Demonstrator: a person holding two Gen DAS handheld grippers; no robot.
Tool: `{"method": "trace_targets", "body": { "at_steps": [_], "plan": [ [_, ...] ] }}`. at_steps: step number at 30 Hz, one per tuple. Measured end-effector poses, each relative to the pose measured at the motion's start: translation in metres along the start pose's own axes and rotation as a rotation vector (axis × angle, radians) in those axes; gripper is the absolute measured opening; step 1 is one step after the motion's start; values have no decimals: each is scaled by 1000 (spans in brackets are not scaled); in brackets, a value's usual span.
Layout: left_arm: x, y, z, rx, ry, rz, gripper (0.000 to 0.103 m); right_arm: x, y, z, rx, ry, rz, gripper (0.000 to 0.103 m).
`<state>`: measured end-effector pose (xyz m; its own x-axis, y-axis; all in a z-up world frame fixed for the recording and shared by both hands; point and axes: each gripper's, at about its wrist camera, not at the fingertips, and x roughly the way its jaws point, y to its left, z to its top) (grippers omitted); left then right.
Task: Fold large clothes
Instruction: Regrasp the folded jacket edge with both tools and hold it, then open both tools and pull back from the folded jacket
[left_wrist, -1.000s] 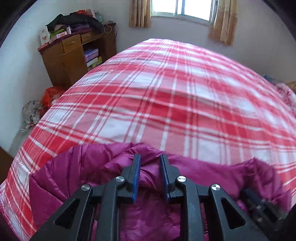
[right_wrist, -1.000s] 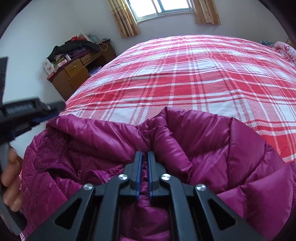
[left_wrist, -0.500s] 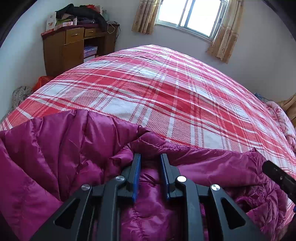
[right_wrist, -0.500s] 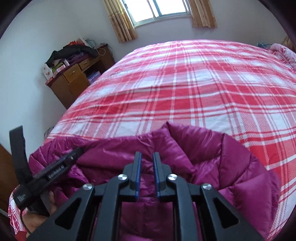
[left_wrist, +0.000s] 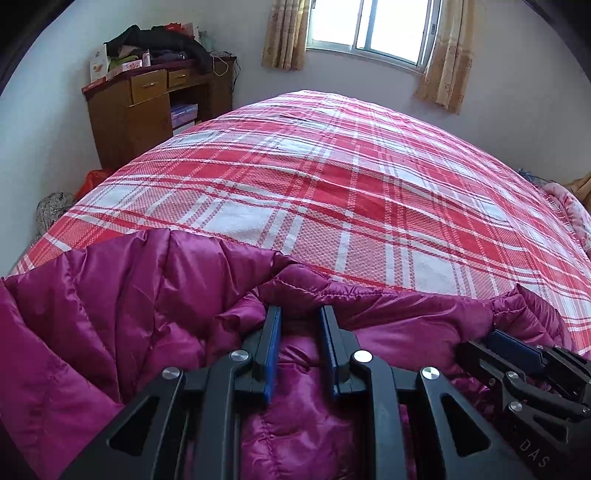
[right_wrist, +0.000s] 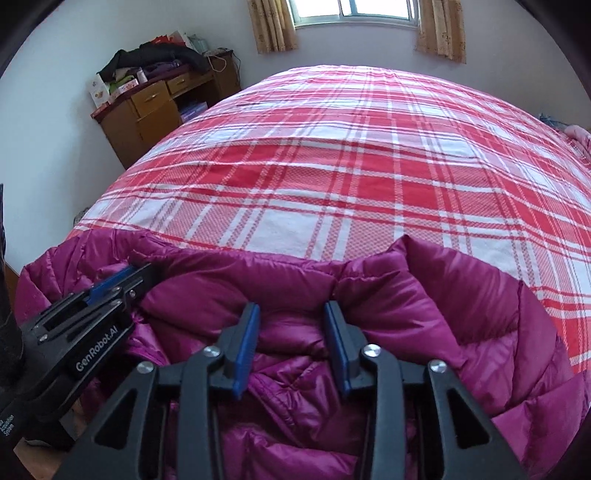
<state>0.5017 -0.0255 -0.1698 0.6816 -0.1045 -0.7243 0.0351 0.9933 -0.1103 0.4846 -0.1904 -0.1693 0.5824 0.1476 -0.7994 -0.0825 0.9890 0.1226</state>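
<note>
Jacket (left_wrist: 110, 325), a quilted magenta down garment, lies on the near edge of the bed (left_wrist: 332, 192), bunched in puffy folds, with plaid sheet bare beyond it to the far wall; right gripper (right_wrist: 291, 325) has just been opening, and its blue pads now stand apart with fabric lying between them but not pressed, whereas a second ago they were nearly shut on a pinch of that fabric; judged from this, the right side of the fold has been laid down and released; left gripper (left_wrist: 300, 328) stands at the same narrow gap as a second ago, pads clamped on a ridge of fabric at the far hem of the bundle; the left side is therefore not yet let go. In the left wrist view the right gripper shows at the lower right, jaws at the jacket's edge; in the right wrist view the left gripper shows at the lower left, closed on cloth. Jacket's long axis runs left to right along the near bed edge; which end is collar or hem cannot be told; the folded ridge faces the far side.
</note>
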Motion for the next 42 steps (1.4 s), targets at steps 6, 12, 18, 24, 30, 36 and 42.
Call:
{"method": "trace_targets", "body": {
  "at_steps": [6, 12, 18, 24, 30, 36, 42],
  "plan": [
    [0, 1, 1, 8, -2, 7, 22, -18, -44, -17, 53, -39, -1, 15],
    [1, -3, 1, 25, -2, 30, 22, -14, -42, -18, 35, -73, -6, 14],
    [1, -5, 1, 33, -3, 41, 22, -14, -32, -17, -20, -87, -75, 15],
    [-13, 4, -1, -13, -15, -16, 22, -32, -33, -23, 11, -107, -35, 23],
    [-98, 18, -27, 25, -62, -69, 22, -132, -39, -56, 51, -261, 24, 47],
    [-246, 72, -77, 143, -191, -186, 22, -253, -50, -121, -5, -374, 31, 60],
    [-346, 141, -132, 117, -193, -239, 23, -341, -55, -193, -47, -382, 4, 64]
  ]
}}
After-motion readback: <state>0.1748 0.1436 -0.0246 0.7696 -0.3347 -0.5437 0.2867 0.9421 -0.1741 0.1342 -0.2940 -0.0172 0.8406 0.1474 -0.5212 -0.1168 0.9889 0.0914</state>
